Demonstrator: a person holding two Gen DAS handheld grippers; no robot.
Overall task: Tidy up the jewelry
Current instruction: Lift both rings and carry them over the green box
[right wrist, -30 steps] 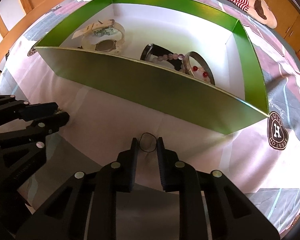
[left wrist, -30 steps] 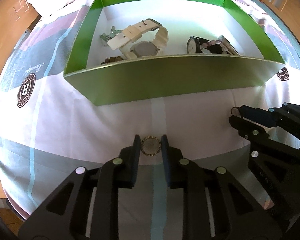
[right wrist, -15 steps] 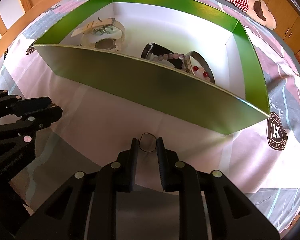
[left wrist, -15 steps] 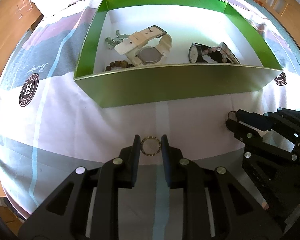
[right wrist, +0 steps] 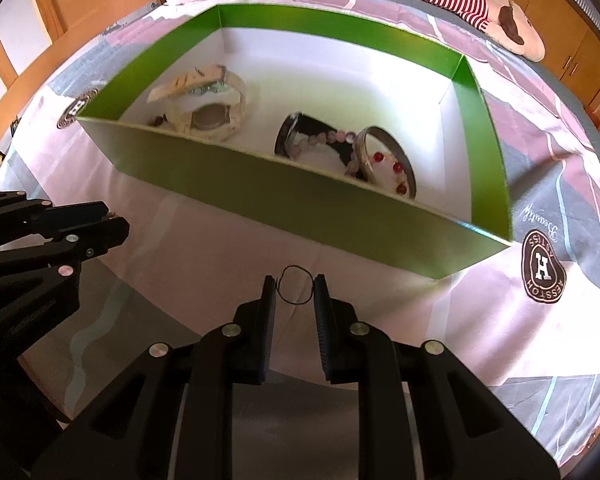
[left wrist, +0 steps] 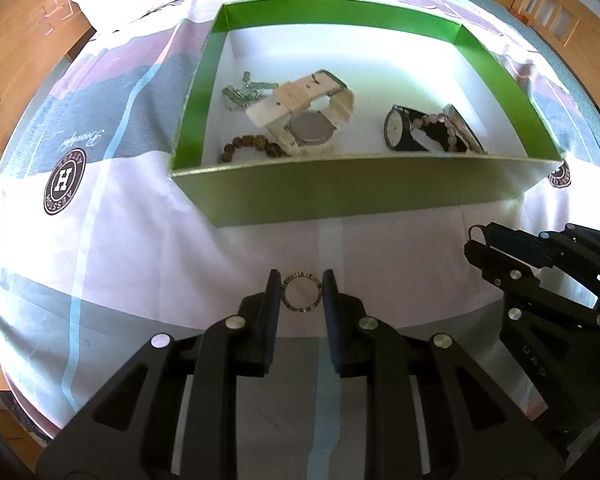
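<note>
Rings first, nearest to us: our left gripper (left wrist: 301,294) is clamped on a small beaded gold ring (left wrist: 301,293), pinched across its width so the hoop faces the camera. Our right gripper (right wrist: 295,286) is pinched shut on a thin black loop (right wrist: 296,285), perhaps a hair band or a fine ring; we cannot tell which. Both catches hang clear of the bedspread (left wrist: 140,240), with patterned cloth showing through them.

Beyond the fingertips lies the green box (left wrist: 340,196), its long near wall running across our path. From the left gripper it stands straight ahead; from the right it slants away, with its right end nearer. We judge the next move to be a lift over that wall, then a release inside.

Farther in, on the white floor, the left part holds a cream watch (left wrist: 304,116) with brown beads (left wrist: 252,146) beside it, and the right part a black watch (left wrist: 400,128) and a bangle (right wrist: 388,164). The bare middle floor looks the safest landing.
</note>
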